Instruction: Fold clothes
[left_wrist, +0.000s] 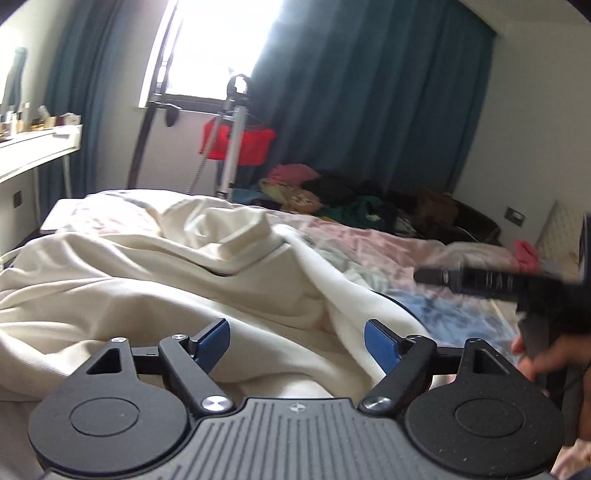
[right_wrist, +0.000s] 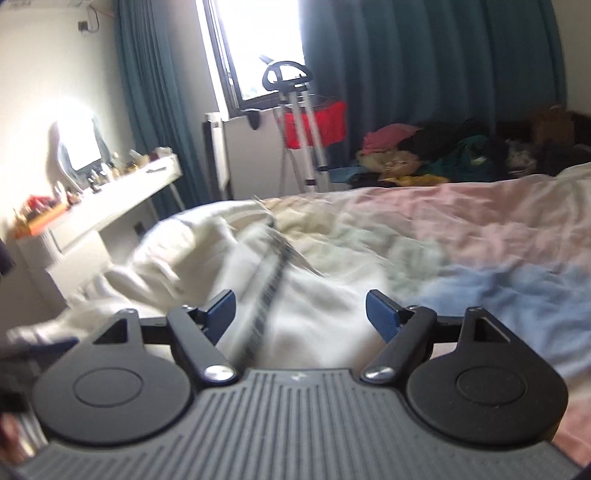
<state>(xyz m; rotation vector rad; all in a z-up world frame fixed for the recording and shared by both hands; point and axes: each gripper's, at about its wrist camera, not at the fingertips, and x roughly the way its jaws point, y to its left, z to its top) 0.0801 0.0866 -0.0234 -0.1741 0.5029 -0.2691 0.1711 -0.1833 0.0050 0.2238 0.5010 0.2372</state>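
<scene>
A cream-white garment (left_wrist: 155, 280) lies crumpled across the bed, with a raised fold near its middle. My left gripper (left_wrist: 297, 345) hangs just above it, blue pads wide apart; cloth lies under the gap but the pads do not press on it. The right gripper (left_wrist: 480, 282) reaches in from the right edge of the left wrist view, held by a hand (left_wrist: 546, 360). In the right wrist view the same garment (right_wrist: 306, 314) appears blurred, with a dark striped edge (right_wrist: 269, 288) running through it. My right gripper (right_wrist: 301, 314) is open above it, nothing clamped.
The bed sheet (right_wrist: 480, 236) is pink and pale blue. A heap of coloured clothes (left_wrist: 332, 199) lies at the bed's far side. A metal stand with red fabric (left_wrist: 236, 144) is by the window. A white dresser (right_wrist: 110, 199) with small items runs along the left wall.
</scene>
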